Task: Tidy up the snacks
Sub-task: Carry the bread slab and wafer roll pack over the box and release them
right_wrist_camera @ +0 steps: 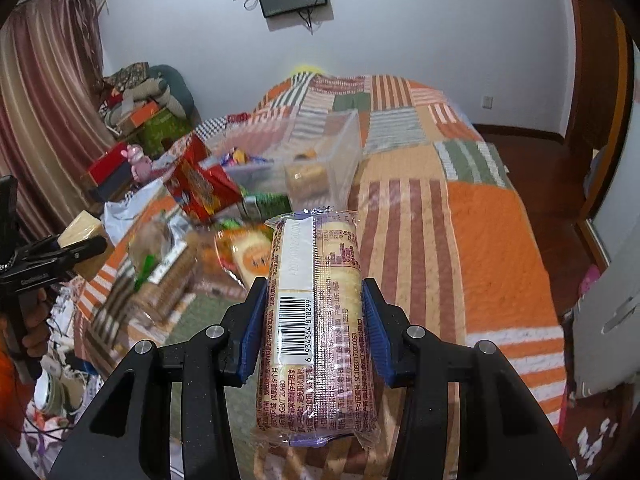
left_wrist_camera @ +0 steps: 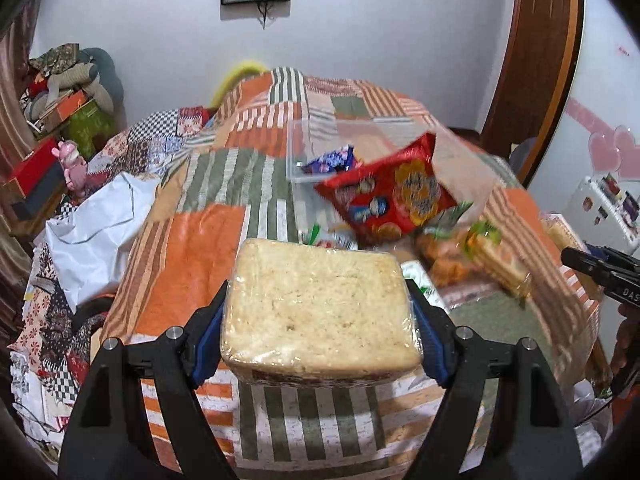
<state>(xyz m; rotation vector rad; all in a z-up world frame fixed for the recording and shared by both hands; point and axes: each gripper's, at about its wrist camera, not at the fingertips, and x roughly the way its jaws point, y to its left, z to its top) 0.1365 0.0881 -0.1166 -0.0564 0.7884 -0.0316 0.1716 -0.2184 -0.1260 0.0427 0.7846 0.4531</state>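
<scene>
Both loads sit short of the clear bin: left gripper clenches wrapped cake block, right gripper clenches biscuit sleeve; I judge slick film may slip.

Left gripper clamped on wrapped rice-cake block; red snack bag at one o'clock, against clear bin.
</scene>
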